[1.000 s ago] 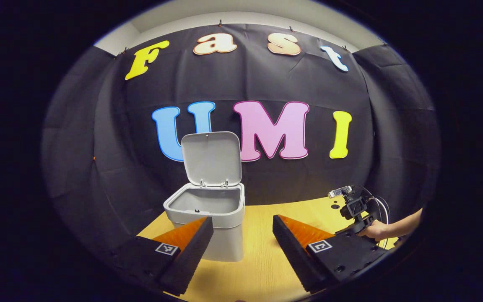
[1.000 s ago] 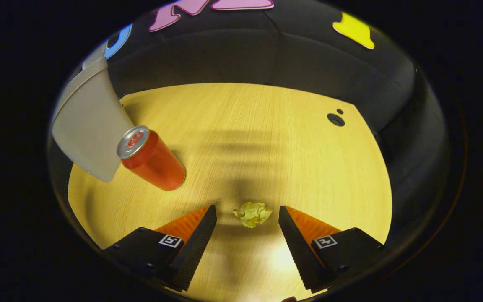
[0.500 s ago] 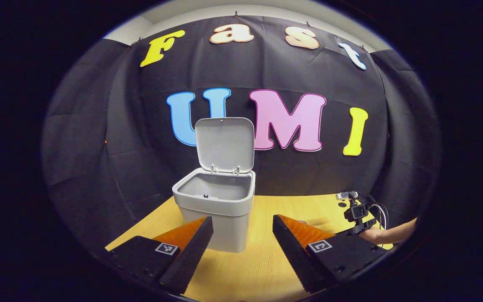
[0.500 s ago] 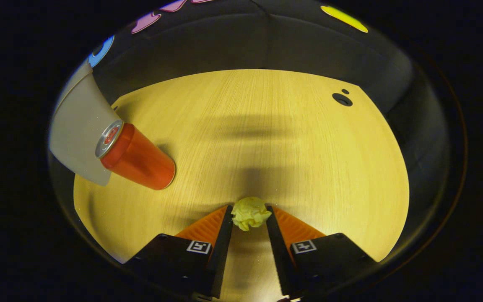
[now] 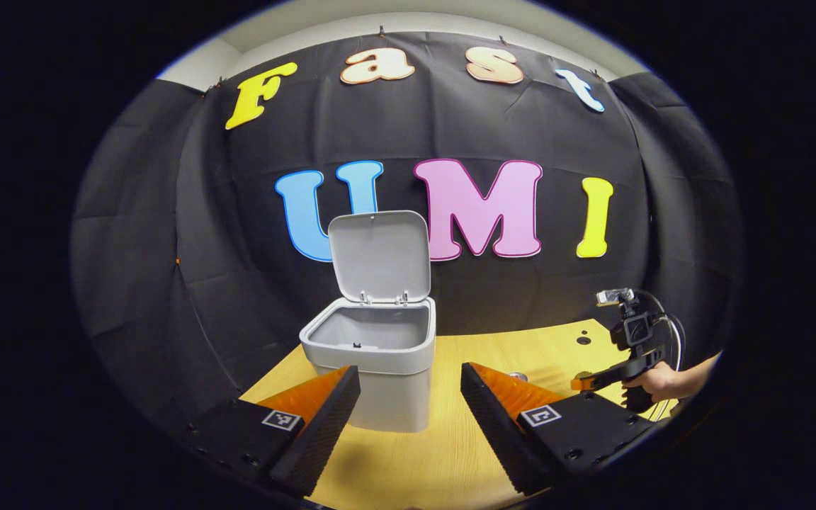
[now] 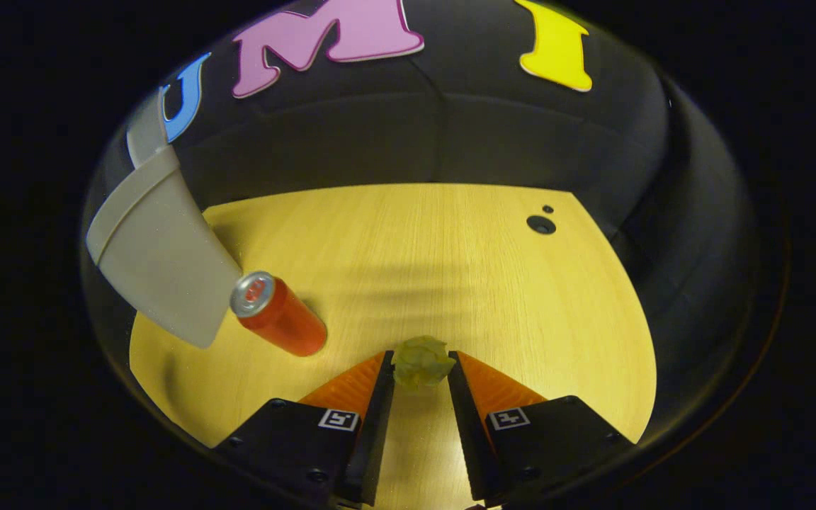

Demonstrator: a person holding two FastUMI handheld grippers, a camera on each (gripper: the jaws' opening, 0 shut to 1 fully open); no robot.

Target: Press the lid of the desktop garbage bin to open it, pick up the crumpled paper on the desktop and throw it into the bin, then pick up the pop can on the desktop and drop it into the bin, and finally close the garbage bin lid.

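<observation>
2 items still to bin: bin (image 5: 369, 354) stands lid-up; can (image 6: 279, 324) upright just beside it; crumpled paper (image 6: 422, 363), now lifted off the desk away from the bin, pinched by right gripper (image 6: 418, 365). Left gripper (image 5: 408, 386) stays wide, facing the bin.

The counter (image 6: 450, 269) looks like pale wood with a fine straight grain and a soft sheen. On it, the bin (image 5: 380, 368) is smooth matt grey plastic (lid (image 5: 380, 255) alike). Beside the bin, the pop can (image 6: 282, 327) has a glossy red body and bright metal top. The crumpled paper (image 6: 421, 361) looks rough and creased, matt yellow.
</observation>
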